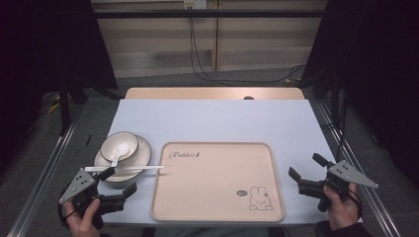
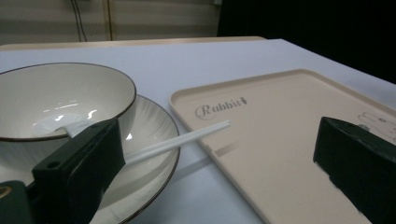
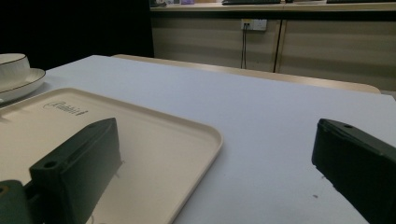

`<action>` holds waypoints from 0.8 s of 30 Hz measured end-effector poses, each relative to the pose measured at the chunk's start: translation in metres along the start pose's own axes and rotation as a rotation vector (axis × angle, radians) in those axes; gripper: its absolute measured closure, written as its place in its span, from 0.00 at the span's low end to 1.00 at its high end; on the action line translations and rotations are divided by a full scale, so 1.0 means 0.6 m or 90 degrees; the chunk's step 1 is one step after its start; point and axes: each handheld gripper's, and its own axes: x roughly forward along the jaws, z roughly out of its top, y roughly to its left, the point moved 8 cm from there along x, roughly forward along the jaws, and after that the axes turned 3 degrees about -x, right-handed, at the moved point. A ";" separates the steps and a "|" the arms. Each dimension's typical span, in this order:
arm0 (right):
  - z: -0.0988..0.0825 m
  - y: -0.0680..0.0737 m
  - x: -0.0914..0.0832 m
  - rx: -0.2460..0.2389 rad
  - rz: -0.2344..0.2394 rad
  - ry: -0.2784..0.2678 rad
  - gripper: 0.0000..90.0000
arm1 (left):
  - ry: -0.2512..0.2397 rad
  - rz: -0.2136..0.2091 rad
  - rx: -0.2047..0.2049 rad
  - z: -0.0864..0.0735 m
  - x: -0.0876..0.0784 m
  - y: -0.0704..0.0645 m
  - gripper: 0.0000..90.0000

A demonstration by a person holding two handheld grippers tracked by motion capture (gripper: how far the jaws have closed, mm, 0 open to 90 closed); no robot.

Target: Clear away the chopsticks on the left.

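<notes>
A cream bowl (image 1: 119, 144) with a dark rim sits on a matching plate (image 1: 142, 154) at the table's left. A white spoon (image 1: 115, 159) rests in the bowl. White chopsticks (image 1: 143, 168) lie across the plate, their tips reaching the edge of a beige tray (image 1: 212, 190) printed with "Rabbit" and a bunny. My left gripper (image 1: 118, 181) stands open just in front of the plate, with nothing between its jaws. In the left gripper view, the gripper (image 2: 219, 140) faces the bowl (image 2: 60, 93), chopsticks (image 2: 187, 139) and tray (image 2: 280, 121). My right gripper (image 1: 306, 166) is open and empty, right of the tray.
The right gripper view, taken from my right gripper (image 3: 215, 135), shows the tray's corner (image 3: 154, 135), the bare table (image 3: 261, 116), and the bowl (image 3: 11, 63) far off at left. Beyond the table (image 1: 212, 116) are a wooden ledge, hanging cables and dark curtains at both sides.
</notes>
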 end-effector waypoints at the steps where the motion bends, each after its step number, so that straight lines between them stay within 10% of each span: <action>1: 0.000 0.000 0.000 0.002 0.000 0.001 0.01 | -0.002 -0.002 -0.004 0.000 0.000 0.001 0.02; 24: -0.001 0.003 -0.002 -0.001 0.008 0.002 0.01 | 0.018 -0.056 0.029 0.019 -0.012 -0.015 0.05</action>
